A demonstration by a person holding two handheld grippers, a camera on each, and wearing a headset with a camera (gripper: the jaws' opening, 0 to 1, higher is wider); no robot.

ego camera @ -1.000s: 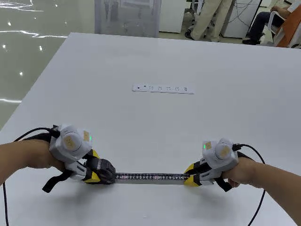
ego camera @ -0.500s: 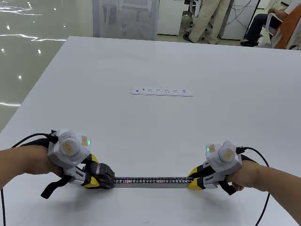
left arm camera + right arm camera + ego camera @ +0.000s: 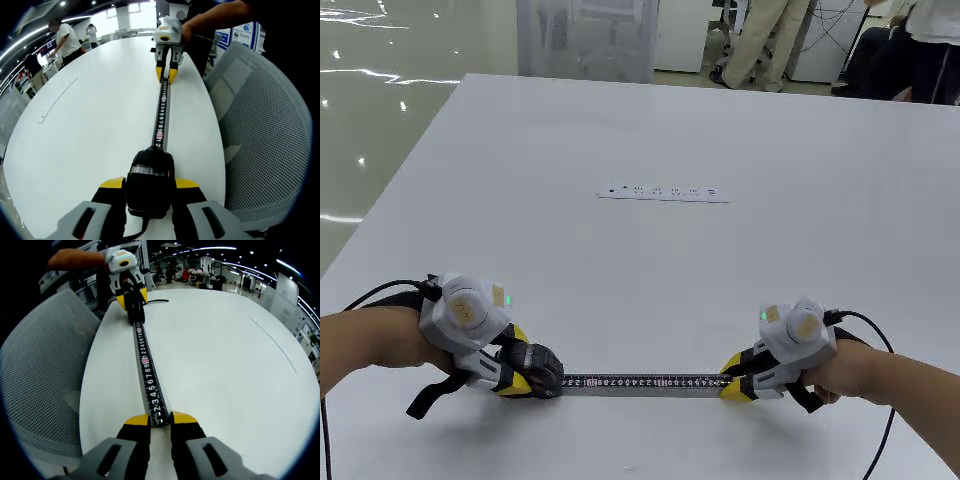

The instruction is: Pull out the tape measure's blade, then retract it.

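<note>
The tape measure's black case (image 3: 536, 370) (image 3: 150, 180) rests on the white table near its front edge, and my left gripper (image 3: 520, 372) (image 3: 150, 186) is shut on it. Its blade (image 3: 645, 381) (image 3: 162, 112) (image 3: 148, 377), black with white numbers, lies flat on the table and runs right to my right gripper (image 3: 728, 384) (image 3: 159, 419). That gripper is shut on the blade's end. In the left gripper view the right gripper (image 3: 166, 74) shows at the far end of the blade. In the right gripper view the left gripper (image 3: 131, 302) shows holding the case (image 3: 136, 315).
A white power strip (image 3: 665, 192) lies on the table (image 3: 620, 260) further back, at the middle. A grey mesh chair (image 3: 260, 140) (image 3: 45, 375) stands at the table's near edge. People stand and sit beyond the far right corner (image 3: 770, 40).
The blade has come out a little further, as the right gripper has drawn slightly to the right. The left gripper has held the case nearly still.
</note>
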